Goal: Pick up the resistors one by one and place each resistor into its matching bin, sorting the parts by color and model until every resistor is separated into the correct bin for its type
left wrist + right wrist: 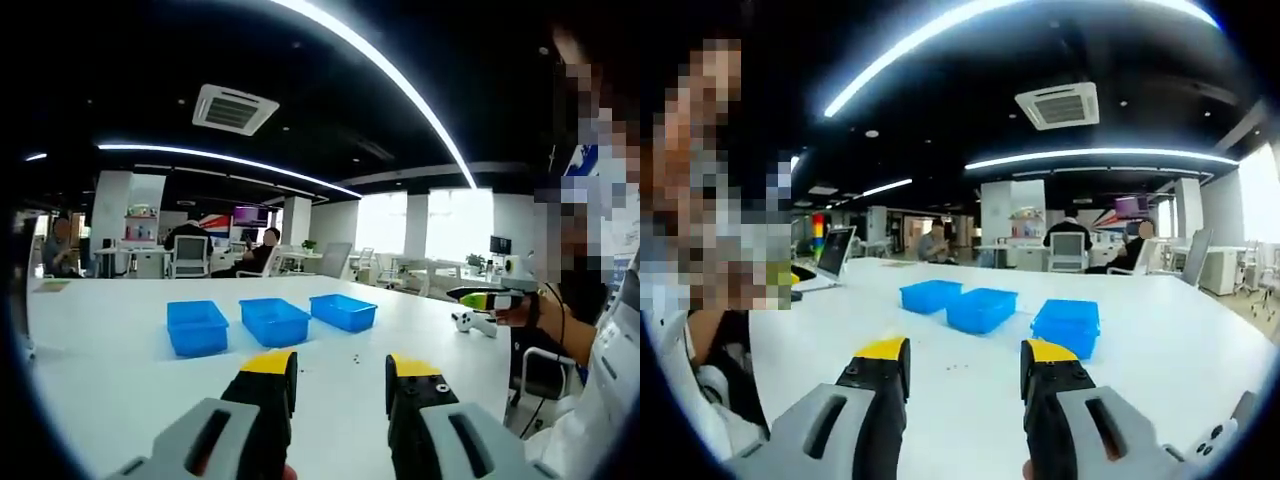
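**Both tongs open, resistors dead ahead**

My left tongs (342,375) and right tongs (965,365) are both wide open, holding nothing. The resistors (353,357) are tiny specks on the white desk (110,370), at twelve o'clock between my left jaws, too small to count or judge their long axis. Beyond them stand three blue bins (273,320). Neither hand looks clearly nearer.

No legible txt or labels anywhere.

Open office: dark ceiling (300,90), light strips (380,70), bright windows (460,225), desks.
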The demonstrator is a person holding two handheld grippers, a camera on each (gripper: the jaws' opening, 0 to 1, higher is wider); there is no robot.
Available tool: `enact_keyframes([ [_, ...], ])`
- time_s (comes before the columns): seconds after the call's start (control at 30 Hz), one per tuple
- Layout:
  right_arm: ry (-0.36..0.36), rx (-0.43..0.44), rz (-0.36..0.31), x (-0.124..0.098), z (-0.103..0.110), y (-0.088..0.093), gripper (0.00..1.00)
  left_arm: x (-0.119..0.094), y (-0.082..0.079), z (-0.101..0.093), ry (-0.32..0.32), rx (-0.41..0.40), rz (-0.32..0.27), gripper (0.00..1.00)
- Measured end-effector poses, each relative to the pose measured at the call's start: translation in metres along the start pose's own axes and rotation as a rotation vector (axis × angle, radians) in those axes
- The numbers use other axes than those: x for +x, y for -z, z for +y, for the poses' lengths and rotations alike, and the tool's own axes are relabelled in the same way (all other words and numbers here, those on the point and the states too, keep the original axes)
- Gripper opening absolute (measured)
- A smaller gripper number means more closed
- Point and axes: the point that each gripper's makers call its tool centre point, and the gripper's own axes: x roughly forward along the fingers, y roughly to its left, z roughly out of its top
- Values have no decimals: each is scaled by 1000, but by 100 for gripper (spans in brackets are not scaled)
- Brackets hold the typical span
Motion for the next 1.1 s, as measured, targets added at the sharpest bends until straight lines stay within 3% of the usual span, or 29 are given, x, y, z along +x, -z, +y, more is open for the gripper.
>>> enact_keyframes([
  [0.23, -51, 38, 46, 28, 4, -18, 43, -1, -1, 2, -2, 0, -3, 37],
  [0.33, -96, -9, 115, 45, 12, -16, 42, -2, -2, 2, -4, 0, -4, 37],
  [0.5, -193, -160, 253, 87, 30, -8, 38, -2, -2, 2, -3, 1, -4, 37],
  [0.57, -212, -221, 277, 105, 34, -11, 35, -2, -2, 2, -5, 2, -4, 37],
  [0.7, -289, -240, 326, 135, 52, -13, 30, -3, -2, 5, -11, -1, -5, 37],
  [0.9, -423, -339, 552, 173, 77, 27, 29, -4, -2, 8, -14, -3, -5, 37],
  [1.0, -420, -399, 613, 189, 77, 43, 24, -6, -3, 10, -15, -3, -8, 37],
  [1.1, -449, -378, 683, 204, 84, 62, 24, -7, -3, 12, -19, -6, -11, 37],
])
